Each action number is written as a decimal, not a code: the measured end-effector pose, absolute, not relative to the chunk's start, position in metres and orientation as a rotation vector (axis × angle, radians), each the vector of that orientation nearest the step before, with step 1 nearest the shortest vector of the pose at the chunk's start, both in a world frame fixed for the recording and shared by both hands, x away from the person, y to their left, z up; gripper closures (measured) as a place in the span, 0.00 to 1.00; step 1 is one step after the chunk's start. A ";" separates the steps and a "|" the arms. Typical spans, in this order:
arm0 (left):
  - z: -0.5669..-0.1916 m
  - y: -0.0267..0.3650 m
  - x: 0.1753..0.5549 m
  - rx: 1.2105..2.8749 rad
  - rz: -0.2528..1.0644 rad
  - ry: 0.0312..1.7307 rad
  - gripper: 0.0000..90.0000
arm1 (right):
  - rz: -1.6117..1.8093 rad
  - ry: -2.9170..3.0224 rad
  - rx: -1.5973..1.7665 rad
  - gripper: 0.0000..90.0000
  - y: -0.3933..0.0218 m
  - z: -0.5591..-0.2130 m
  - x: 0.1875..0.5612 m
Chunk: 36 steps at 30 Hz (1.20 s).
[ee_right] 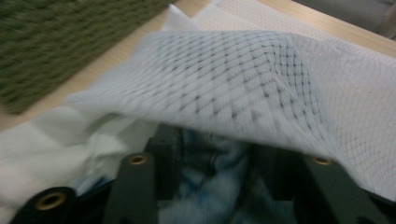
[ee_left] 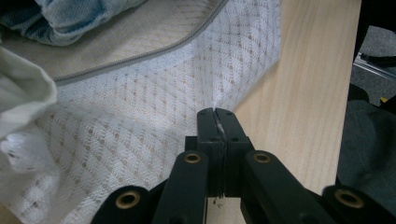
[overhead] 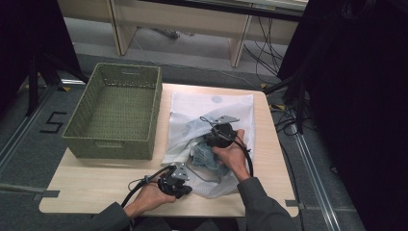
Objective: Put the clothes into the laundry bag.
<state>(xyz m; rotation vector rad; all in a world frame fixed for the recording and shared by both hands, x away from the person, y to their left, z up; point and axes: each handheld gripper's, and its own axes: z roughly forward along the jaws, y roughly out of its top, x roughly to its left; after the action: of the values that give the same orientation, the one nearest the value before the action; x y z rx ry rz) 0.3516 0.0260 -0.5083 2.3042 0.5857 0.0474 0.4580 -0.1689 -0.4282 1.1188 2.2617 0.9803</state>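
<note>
A white mesh laundry bag (overhead: 211, 108) lies across the wooden table (overhead: 96, 178) with its mouth toward the person. My left gripper (overhead: 191, 190) rests near the table's front edge, jaws shut on the bag's lower hem; in the left gripper view the jaw tips (ee_left: 217, 114) pinch the mesh (ee_left: 140, 107) where it meets the wood. A blue denim garment (overhead: 204, 156) sits in the bag's mouth. My right gripper (overhead: 206, 146) reaches under the lifted upper layer of mesh (ee_right: 224, 79). Its jaws (ee_right: 219, 158) stand apart with the denim (ee_right: 210, 191) between them, not pressed.
A green woven basket (overhead: 115, 110) stands on the table's left side, close to the bag's left edge, and also shows as a green wall (ee_right: 56, 42) in the right gripper view. Bare wood (ee_left: 303, 93) lies to the right of the bag. Cables and dark stands ring the table.
</note>
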 end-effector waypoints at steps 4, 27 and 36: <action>-0.508 0.026 0.352 2.306 0.047 0.578 0.97 | 1.086 2.302 1.082 0.52 -0.178 -0.410 0.433; -0.507 0.025 0.351 2.340 0.067 0.531 0.99 | 0.768 2.396 1.101 0.91 -0.157 -0.481 0.438; -0.506 0.025 0.347 2.356 0.038 0.516 0.99 | 0.774 2.283 1.172 0.92 -0.163 -0.474 0.486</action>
<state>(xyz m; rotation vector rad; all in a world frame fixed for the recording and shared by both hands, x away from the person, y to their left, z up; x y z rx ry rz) 0.3467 0.0250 -0.5056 2.3556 0.5160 0.0383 0.4855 -0.1633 -0.4743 1.1716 2.2826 0.7738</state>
